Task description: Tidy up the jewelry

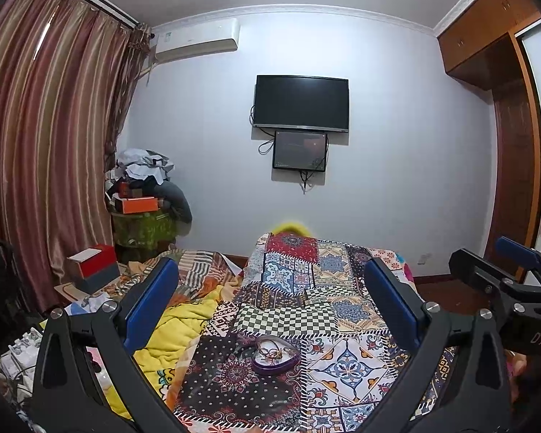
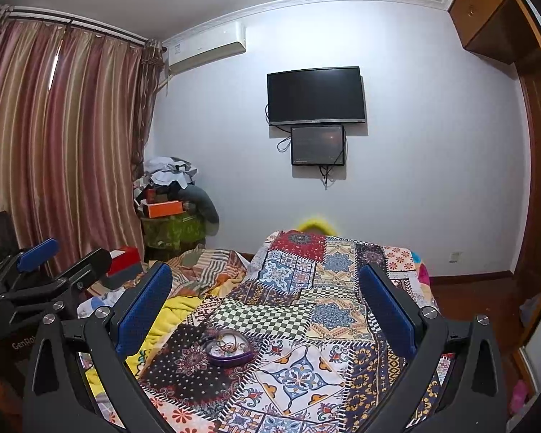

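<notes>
Between the wide-open, empty fingers of the left gripper (image 1: 270, 299) and just ahead of them, a purple heart-shaped box (image 1: 275, 355) of jewelry (image 1: 272, 353) sits on the patchwork quilt (image 1: 342, 357), while the right gripper (image 2: 267, 303), beside it, gapes equally wide and empty.

Dim, even indoor light, soft shadows, strong fisheye bending at dark vignetted edges, slight softness throughout
</notes>
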`<state>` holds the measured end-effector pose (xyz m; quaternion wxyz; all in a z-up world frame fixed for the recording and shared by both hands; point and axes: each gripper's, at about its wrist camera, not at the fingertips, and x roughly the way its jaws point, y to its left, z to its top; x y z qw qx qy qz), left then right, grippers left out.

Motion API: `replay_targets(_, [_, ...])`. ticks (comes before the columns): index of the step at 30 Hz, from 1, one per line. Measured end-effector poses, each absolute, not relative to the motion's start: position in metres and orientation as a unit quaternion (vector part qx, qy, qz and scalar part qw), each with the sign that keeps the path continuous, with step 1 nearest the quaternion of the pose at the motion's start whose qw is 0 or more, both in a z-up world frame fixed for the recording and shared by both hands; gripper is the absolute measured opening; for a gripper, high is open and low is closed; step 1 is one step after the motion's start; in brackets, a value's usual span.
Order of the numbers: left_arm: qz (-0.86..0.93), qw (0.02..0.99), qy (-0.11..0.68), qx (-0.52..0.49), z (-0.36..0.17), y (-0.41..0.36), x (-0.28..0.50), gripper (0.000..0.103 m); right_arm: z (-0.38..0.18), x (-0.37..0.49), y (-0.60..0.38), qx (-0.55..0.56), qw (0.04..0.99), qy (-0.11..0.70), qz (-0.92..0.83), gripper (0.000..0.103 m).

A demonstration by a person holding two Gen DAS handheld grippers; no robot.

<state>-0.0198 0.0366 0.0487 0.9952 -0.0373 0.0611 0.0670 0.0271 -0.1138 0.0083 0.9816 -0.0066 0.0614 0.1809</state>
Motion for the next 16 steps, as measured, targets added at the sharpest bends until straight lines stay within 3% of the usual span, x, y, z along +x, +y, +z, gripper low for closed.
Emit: replay_targets(16, [0.065, 0.995, 0.071, -0.036, 0.0413, 0.0372, -0.0106, 0.103, 0.0058, 0.0362, -0.1107, -0.008, 0.981, 0.072, 0.180, 0.103])
